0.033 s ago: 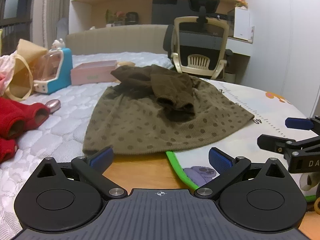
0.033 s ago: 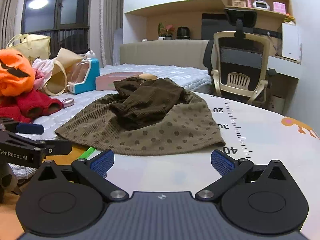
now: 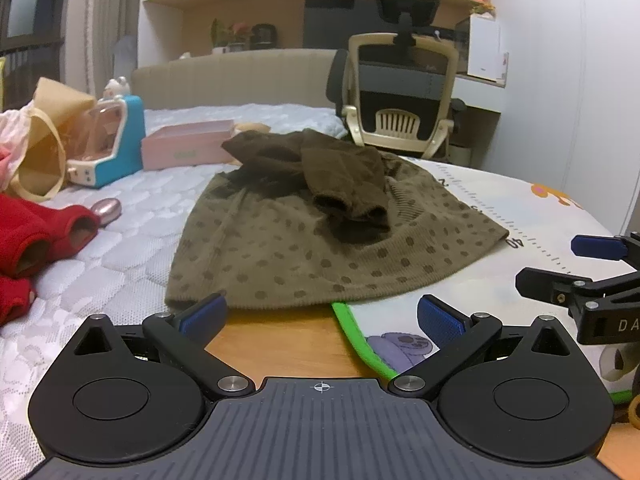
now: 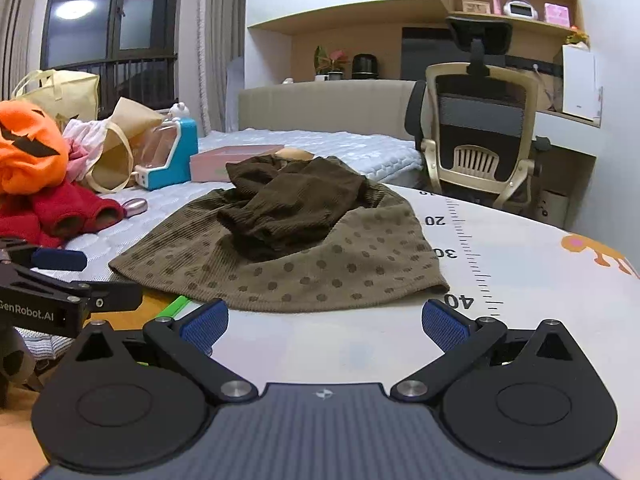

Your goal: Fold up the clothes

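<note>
While both jaws stand wide and empty, left hand-held gripper [image 3: 320, 316] and right hand-held gripper [image 4: 324, 320] sit just short of the dotted brown garment [image 3: 320, 248], sleeves folded across it.

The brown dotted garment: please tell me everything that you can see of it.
The brown dotted garment looks like ribbed knit, olive-brown with darker dots. Its plain dark-brown sleeves are folded across the body. It lies flat, partly on the white quilted mattress, partly on the ruler-printed mat. Neither hand-held gripper touches it.

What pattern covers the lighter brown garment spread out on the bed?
Darker brown polka dots on the olive-brown garment, clearest in the left wrist view.
</note>
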### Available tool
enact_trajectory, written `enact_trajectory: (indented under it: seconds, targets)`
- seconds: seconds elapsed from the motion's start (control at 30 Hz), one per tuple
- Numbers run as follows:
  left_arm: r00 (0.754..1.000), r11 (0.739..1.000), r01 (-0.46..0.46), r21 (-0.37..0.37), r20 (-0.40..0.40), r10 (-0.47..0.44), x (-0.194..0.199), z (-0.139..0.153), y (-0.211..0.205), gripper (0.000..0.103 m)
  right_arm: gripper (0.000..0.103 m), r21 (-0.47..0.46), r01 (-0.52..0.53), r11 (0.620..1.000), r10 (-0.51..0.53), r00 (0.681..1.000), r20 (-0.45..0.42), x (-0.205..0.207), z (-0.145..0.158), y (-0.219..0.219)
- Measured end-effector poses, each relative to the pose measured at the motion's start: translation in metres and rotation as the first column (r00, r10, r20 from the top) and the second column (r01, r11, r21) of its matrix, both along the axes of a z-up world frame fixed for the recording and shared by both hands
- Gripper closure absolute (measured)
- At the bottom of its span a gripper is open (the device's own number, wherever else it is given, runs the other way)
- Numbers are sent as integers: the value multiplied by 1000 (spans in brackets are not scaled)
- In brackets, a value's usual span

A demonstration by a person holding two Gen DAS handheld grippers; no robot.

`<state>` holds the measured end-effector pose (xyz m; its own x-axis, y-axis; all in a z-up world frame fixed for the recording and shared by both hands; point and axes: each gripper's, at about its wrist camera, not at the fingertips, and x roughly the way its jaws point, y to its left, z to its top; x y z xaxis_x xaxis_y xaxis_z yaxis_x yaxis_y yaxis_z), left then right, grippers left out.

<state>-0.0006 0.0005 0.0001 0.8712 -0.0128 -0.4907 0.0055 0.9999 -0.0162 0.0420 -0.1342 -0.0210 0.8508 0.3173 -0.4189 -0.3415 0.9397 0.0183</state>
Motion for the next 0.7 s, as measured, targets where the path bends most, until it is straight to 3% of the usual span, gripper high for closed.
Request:
enact_trajectory:
  seconds: [0.7]
  targets:
    - [1000,1000,21,-17,-16,-21,2,-1,-2,0,0,8,15,1000,-14,1000,-14,4,-2,0]
